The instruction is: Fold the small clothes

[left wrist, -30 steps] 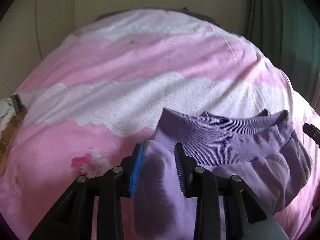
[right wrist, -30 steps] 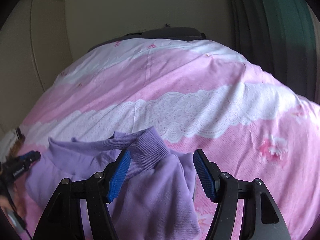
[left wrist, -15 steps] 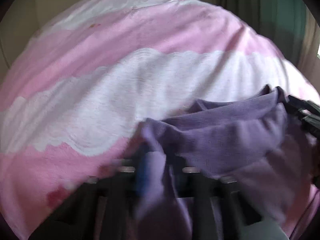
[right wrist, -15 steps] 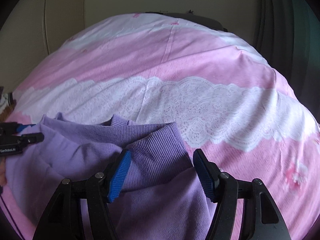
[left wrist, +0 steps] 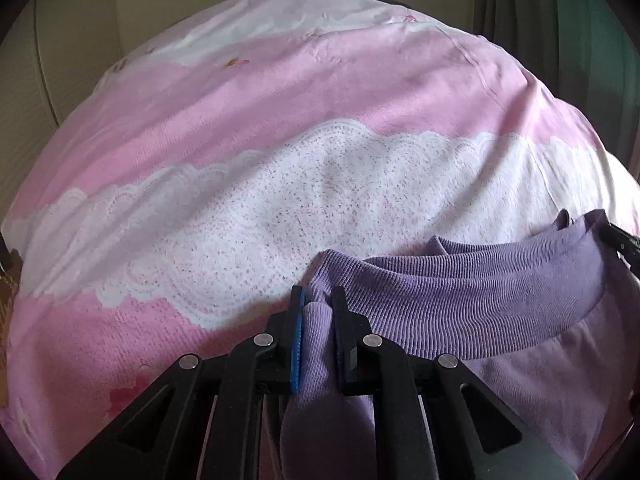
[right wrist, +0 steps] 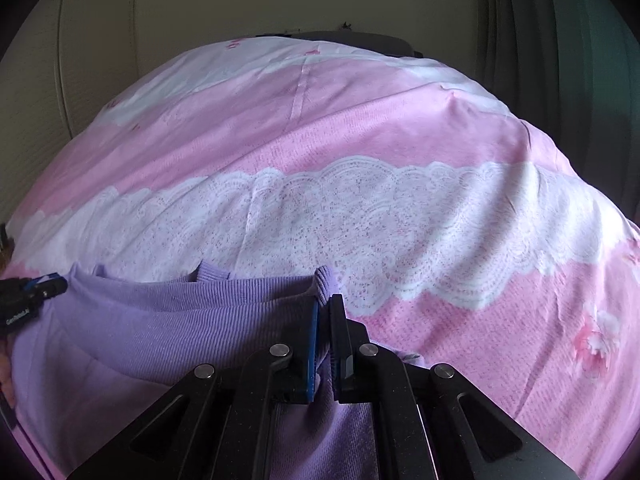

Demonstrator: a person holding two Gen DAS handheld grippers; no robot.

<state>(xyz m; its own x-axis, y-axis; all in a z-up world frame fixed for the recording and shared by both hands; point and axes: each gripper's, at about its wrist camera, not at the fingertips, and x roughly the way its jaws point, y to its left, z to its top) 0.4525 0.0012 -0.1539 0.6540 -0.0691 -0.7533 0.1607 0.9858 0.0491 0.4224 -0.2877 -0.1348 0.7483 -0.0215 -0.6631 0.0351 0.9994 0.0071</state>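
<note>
My right gripper (right wrist: 323, 312) has just closed: a second ago its jaws stood spread over the ribbed hem, and now they pinch that corner of the purple garment (right wrist: 160, 320). My left gripper (left wrist: 318, 312) keeps its jaws clamped on the opposite corner. With both corners held, I judge the fold can start. The garment lies on a bed under a pink floral duvet (left wrist: 240, 128), with cream walls and a dark curtain (right wrist: 560, 40) beyond.

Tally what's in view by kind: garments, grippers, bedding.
Purple garment: 1
Grippers, left gripper and right gripper, both shut on the garment's ribbed hem: 2
Pink and white bedspread: 1
Total: 4
</note>
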